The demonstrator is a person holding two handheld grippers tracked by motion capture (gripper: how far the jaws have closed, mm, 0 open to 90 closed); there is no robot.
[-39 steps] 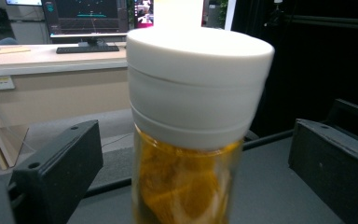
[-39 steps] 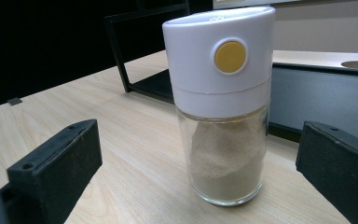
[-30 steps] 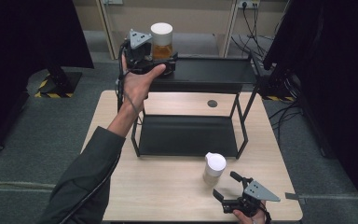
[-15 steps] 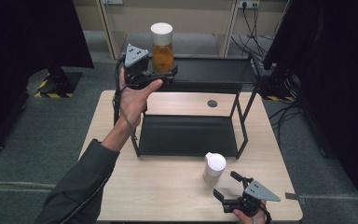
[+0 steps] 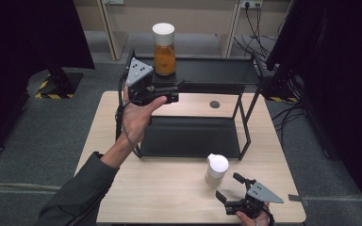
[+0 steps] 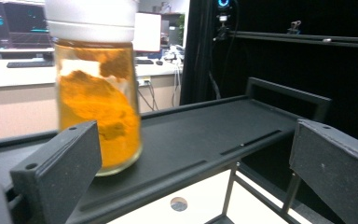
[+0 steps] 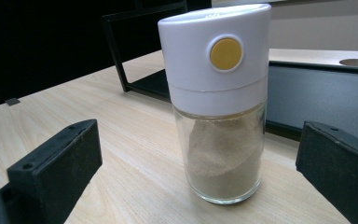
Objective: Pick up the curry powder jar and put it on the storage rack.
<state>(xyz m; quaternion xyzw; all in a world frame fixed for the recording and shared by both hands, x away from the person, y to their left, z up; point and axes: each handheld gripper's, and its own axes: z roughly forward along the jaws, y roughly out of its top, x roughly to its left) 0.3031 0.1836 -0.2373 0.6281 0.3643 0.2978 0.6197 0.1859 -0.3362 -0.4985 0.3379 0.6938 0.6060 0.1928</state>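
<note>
**Orange jar on the top shelf, left gripper just off it; pale jar ahead of the right gripper**

The orange spice jar [image 5: 164,49] stands upright on the far left part of the black rack's [image 5: 217,75] top shelf, white cap on. The left gripper [image 5: 172,92] is held up at the shelf's near edge, just near and a little left of the jar, not touching it. In the left gripper view its jaws stand wide apart with nothing between them; the jar [image 6: 98,93] rises behind the left jaw, off to the left of the gap, and the shelf runs away to the right.

The pale spice jar [image 5: 216,170] stands upright on the wooden table [image 5: 136,197], near the rack's lower tray and toward the right. The right gripper [image 5: 233,195] sits at the table's near right edge, just near of that jar and apart from it. In the right gripper view its jaws are also spread wide and empty, with the jar [image 7: 219,107], its white cap bearing a yellow dot, standing beyond the gap, roughly centred between them.
</note>
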